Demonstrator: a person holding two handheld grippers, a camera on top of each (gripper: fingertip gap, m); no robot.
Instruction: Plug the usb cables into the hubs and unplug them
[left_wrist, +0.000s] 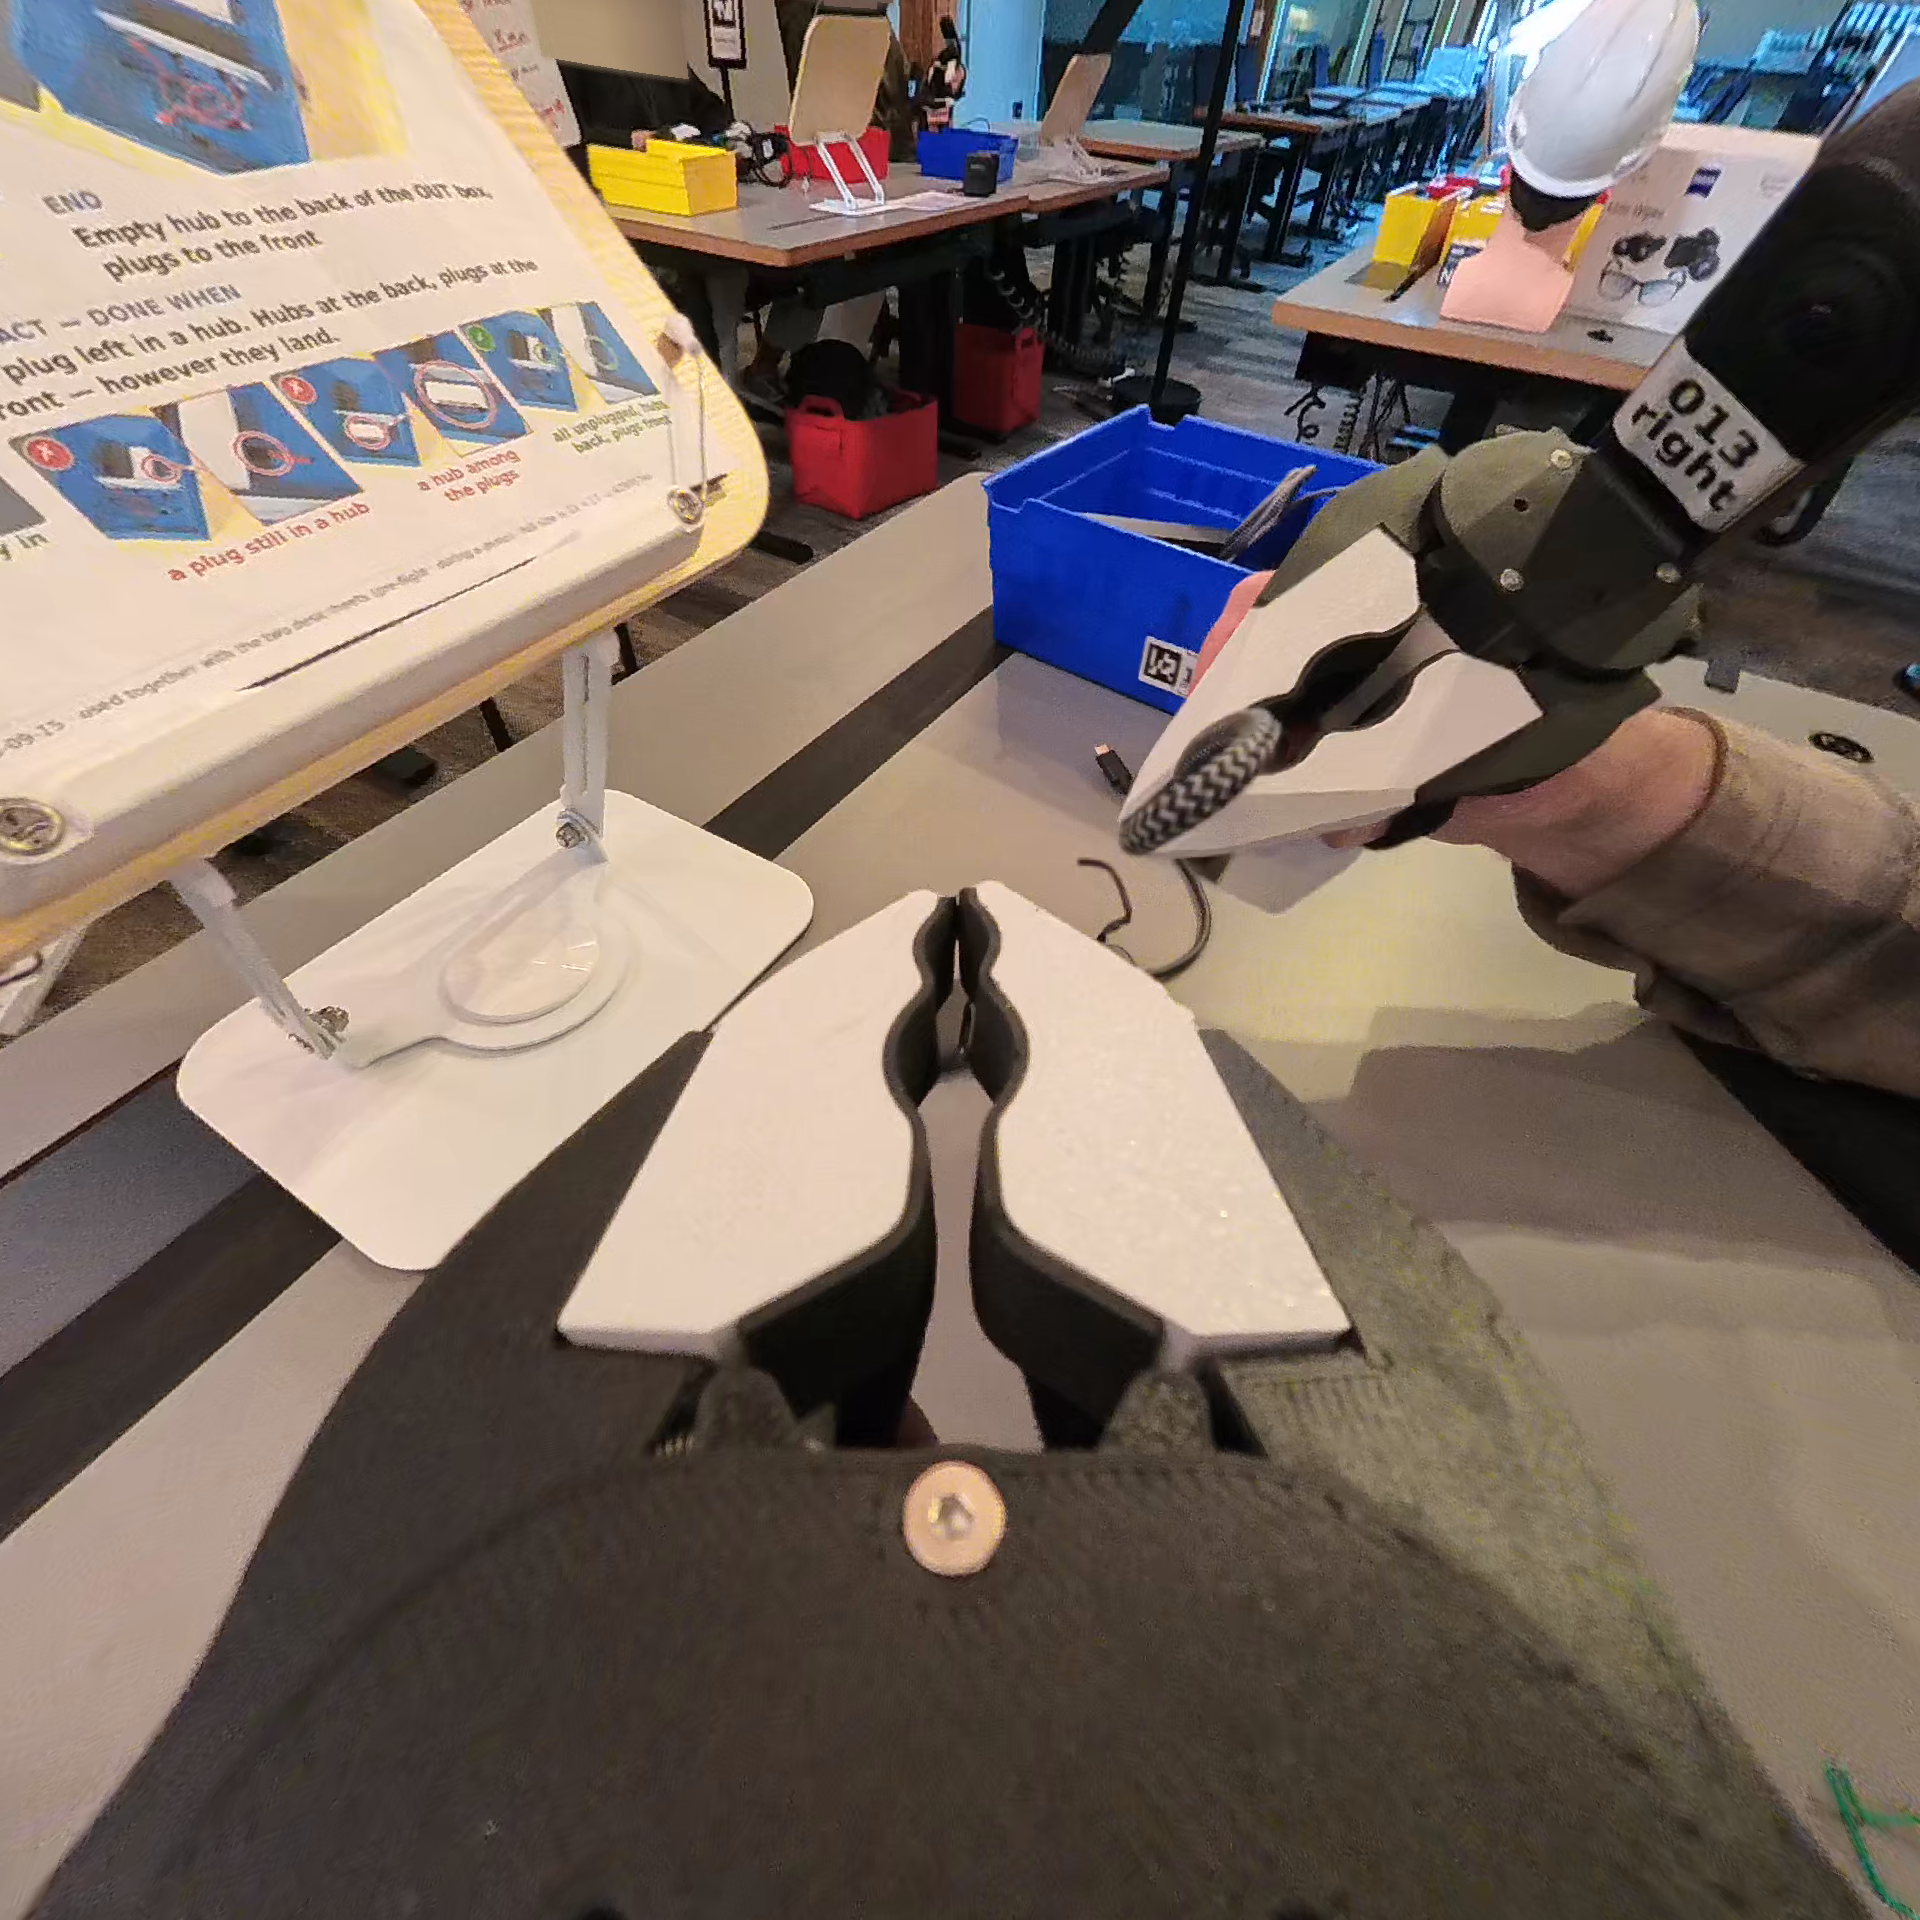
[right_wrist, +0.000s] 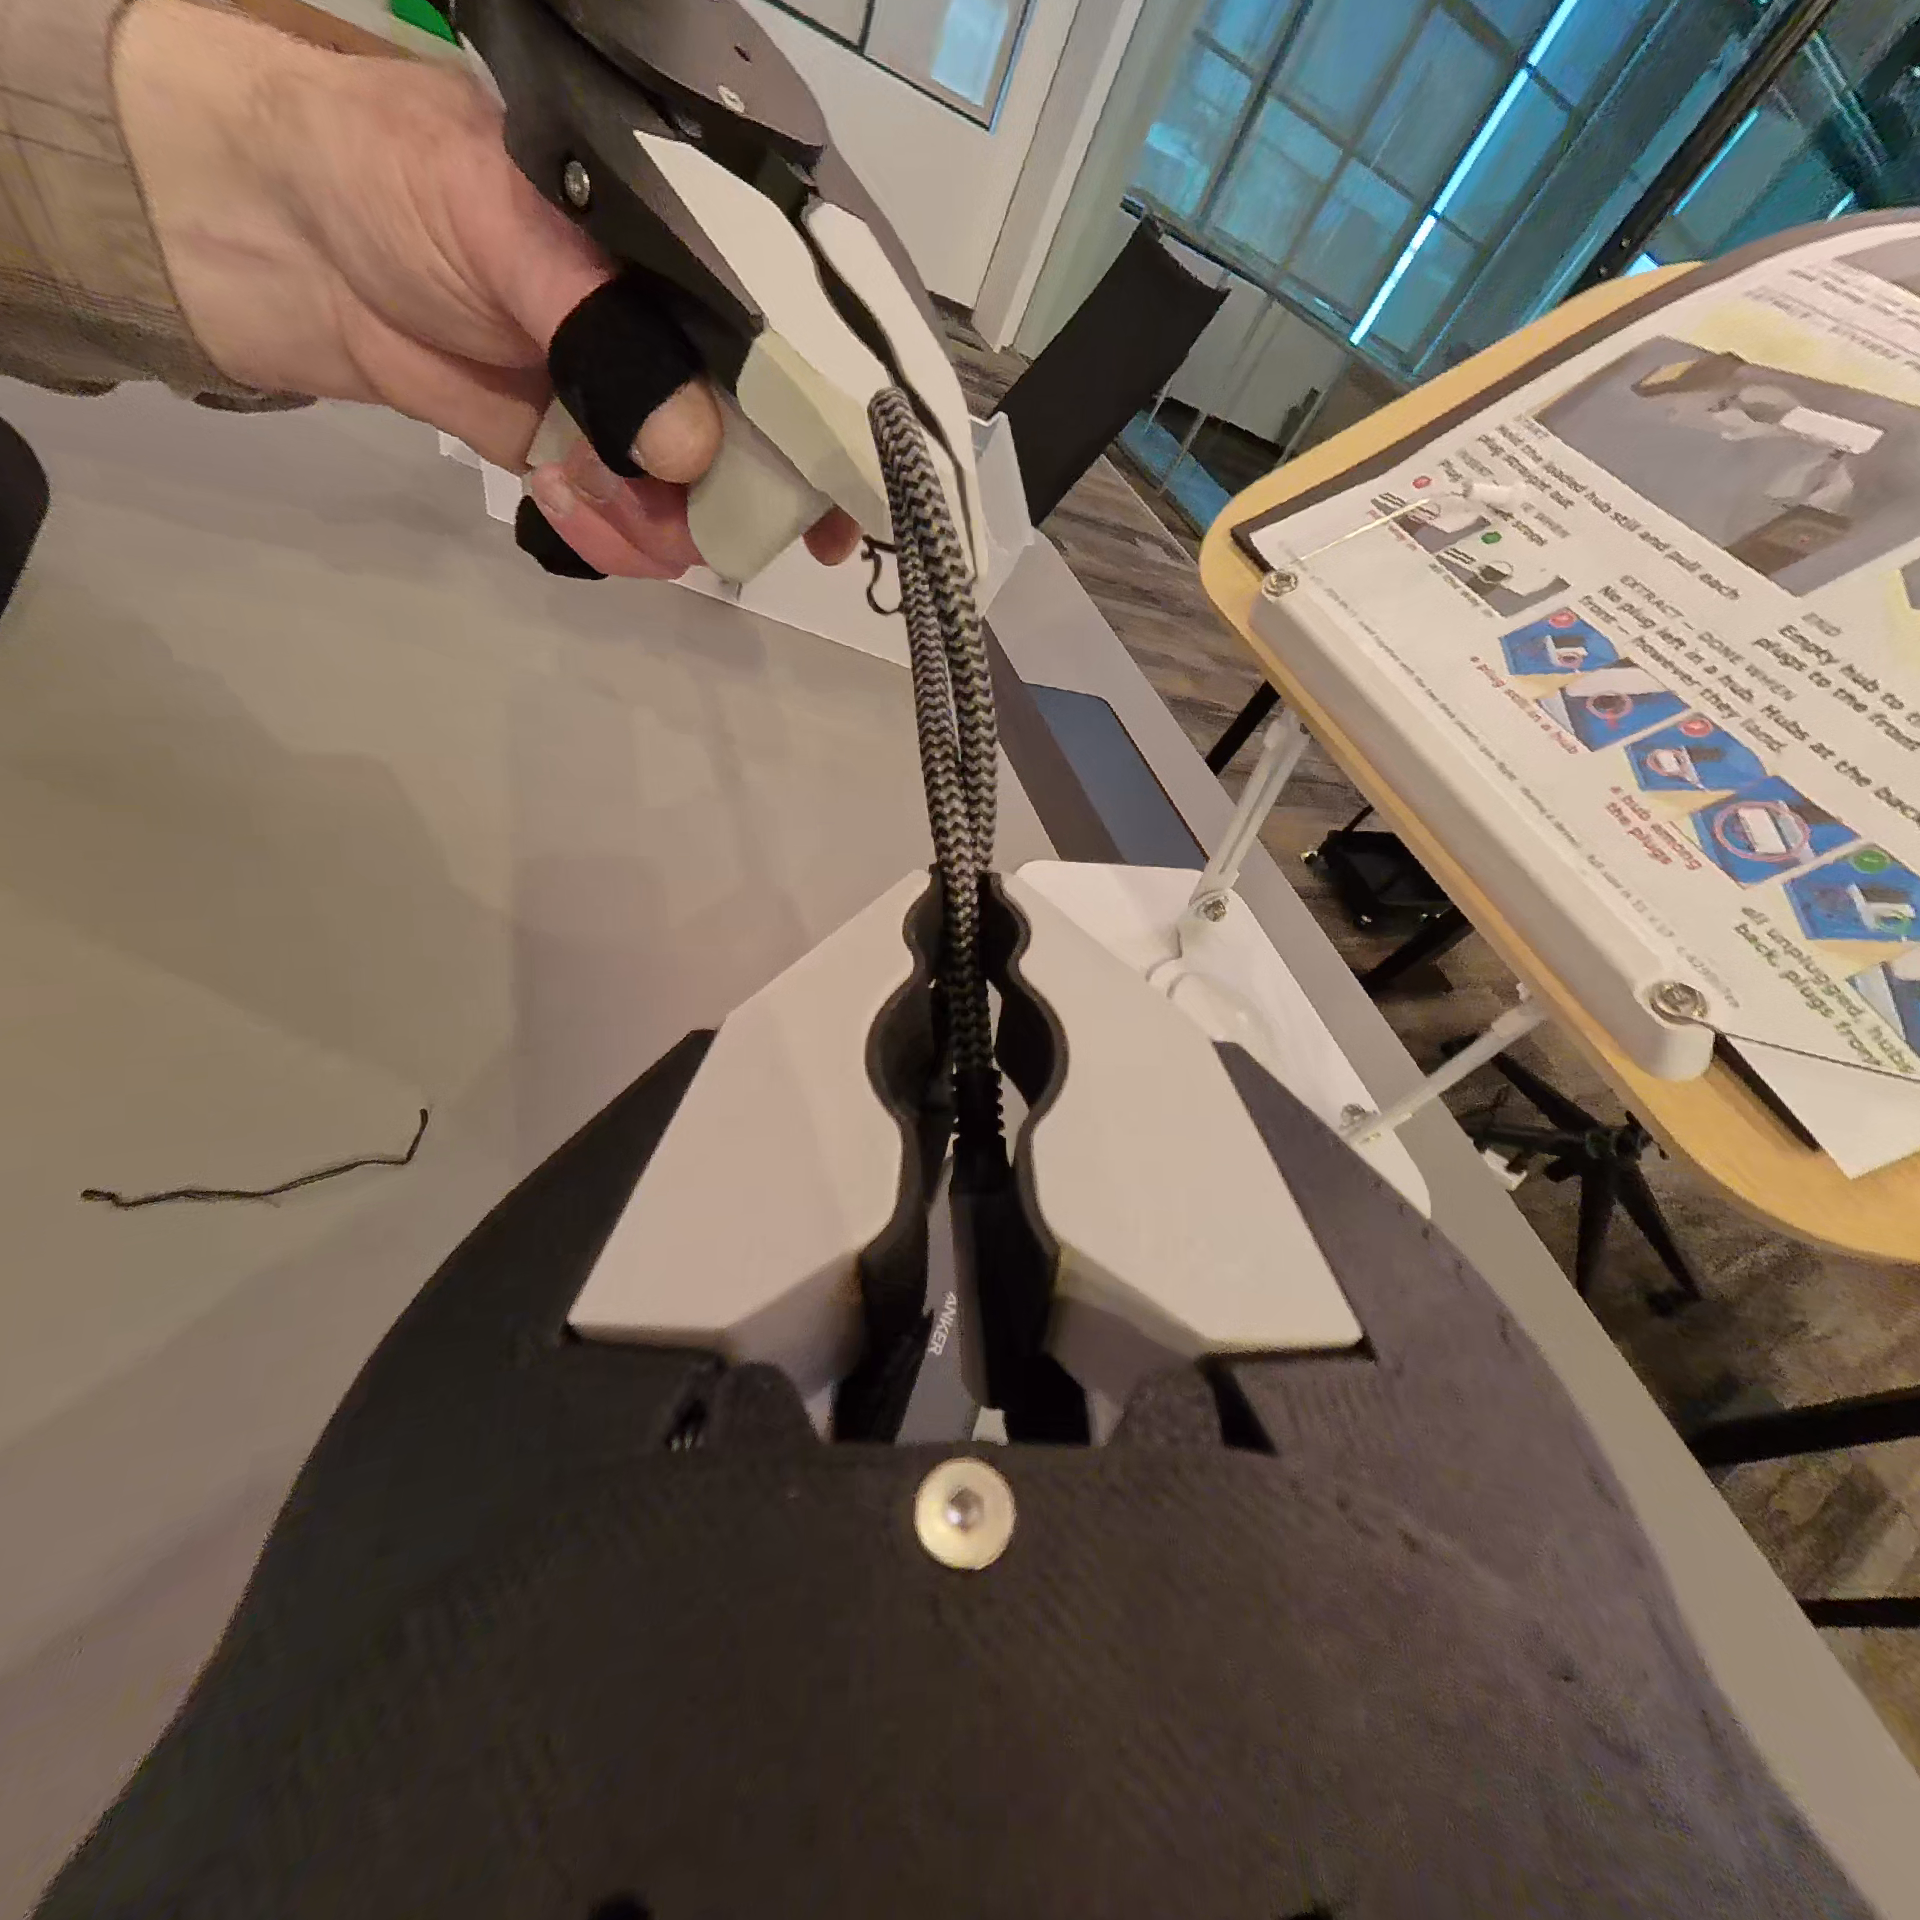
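right gripper (right_wrist: 961, 904) clamped on a dark hub body (right_wrist: 940, 1340) between the jaws, braided cable (right_wrist: 951, 665) running out past the fingertips in a doubled loop up to the left gripper (right_wrist: 925, 457), whose fingers were pinched on that loop. left gripper (left_wrist: 956, 909) seen closed from its own view, tips together, with what it held hidden there. beyond, a thin black cable (left_wrist: 1153, 925) on the grey table (left_wrist: 1403, 966), a blue bin (left_wrist: 1091, 582) behind, an instruction board on a white stand (left_wrist: 499, 1039) beside.
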